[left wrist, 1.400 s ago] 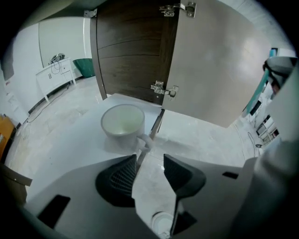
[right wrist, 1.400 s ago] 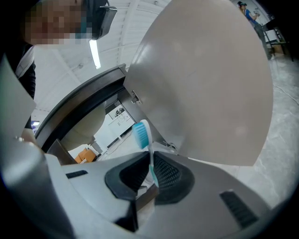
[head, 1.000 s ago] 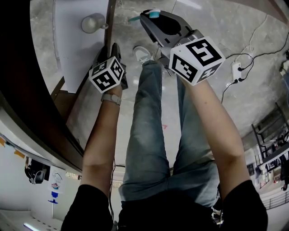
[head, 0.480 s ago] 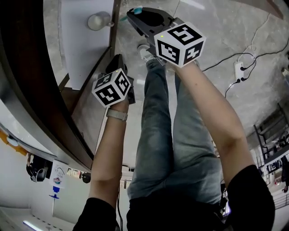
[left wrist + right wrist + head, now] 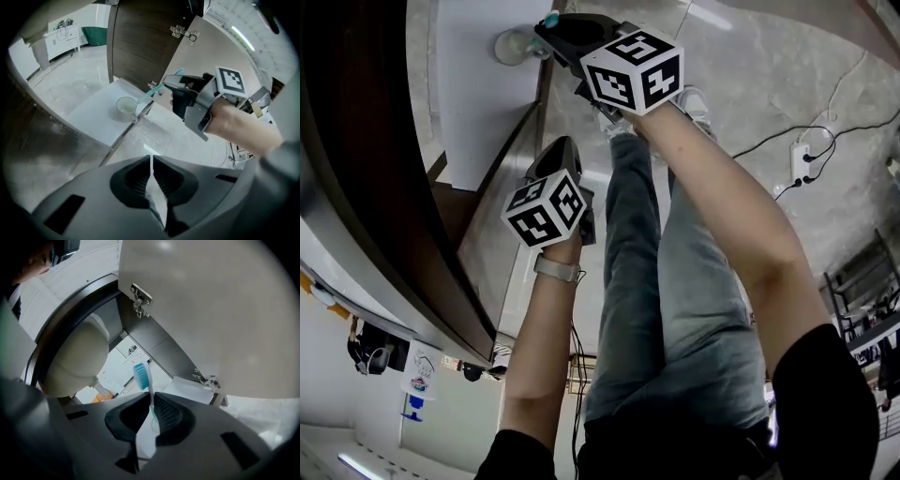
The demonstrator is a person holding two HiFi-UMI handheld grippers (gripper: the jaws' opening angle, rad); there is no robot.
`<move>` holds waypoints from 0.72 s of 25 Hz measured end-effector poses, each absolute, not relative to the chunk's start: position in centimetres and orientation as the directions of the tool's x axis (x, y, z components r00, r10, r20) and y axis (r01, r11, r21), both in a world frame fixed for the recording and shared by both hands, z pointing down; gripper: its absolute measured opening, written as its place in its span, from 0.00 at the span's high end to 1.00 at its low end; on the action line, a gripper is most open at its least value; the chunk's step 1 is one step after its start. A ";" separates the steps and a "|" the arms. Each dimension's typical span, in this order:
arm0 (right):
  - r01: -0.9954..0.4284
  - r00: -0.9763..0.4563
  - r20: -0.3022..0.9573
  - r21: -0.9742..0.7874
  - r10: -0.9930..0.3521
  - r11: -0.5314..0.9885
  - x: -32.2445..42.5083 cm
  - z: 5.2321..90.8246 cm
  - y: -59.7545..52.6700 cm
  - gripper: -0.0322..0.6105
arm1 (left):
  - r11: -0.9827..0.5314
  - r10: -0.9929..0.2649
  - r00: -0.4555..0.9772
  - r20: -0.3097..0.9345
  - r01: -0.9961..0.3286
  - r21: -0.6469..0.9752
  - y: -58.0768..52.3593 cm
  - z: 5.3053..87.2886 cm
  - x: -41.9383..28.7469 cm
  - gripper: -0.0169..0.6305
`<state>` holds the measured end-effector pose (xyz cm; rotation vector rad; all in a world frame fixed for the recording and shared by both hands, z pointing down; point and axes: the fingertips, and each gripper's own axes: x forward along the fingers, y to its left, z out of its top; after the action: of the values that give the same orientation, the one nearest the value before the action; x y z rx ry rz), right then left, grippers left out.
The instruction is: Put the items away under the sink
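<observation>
Since a moment ago the right tongs (image 5: 555, 22) have swung across to the open cabinet, tip just beside the cup (image 5: 510, 44); the left tongs (image 5: 564, 148) have drawn back.

Left gripper view: the left tongs (image 5: 151, 160) have just been closing and stand almost together, with nothing between them.

Right gripper view: the right tongs (image 5: 151, 404) pinch the toothbrush (image 5: 141, 376) by its handle, bristles sticking out ahead.

Showing only the toothbrush's (image 5: 550, 19) teal tip past the right gripper (image 5: 551, 31) in head view; partly covering the cup (image 5: 512, 45); burying the handle's end between jaws.
</observation>
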<state>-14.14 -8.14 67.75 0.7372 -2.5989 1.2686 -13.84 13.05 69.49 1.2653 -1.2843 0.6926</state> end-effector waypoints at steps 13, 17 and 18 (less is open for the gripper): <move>-0.506 -0.858 0.439 -0.632 -0.267 0.587 -18.4 72.5 -6.5 0.87 | 0.153 -0.251 0.261 0.932 -0.940 0.304 12.3 69.7 -12.7 0.92; -0.509 -0.851 0.469 -0.621 -0.237 0.596 -19.1 73.3 -6.2 0.87 | 0.166 -0.260 0.265 0.928 -0.935 0.313 12.0 69.6 -12.7 0.92; -0.510 -0.848 0.479 -0.621 -0.227 0.595 -19.2 73.6 -6.1 0.87 | 0.168 -0.260 0.267 0.928 -0.934 0.316 12.1 69.6 -12.6 0.92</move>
<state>-19.19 -6.08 73.60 0.5959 -2.4756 1.1250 -12.64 12.09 69.59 1.3443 -1.2371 0.7156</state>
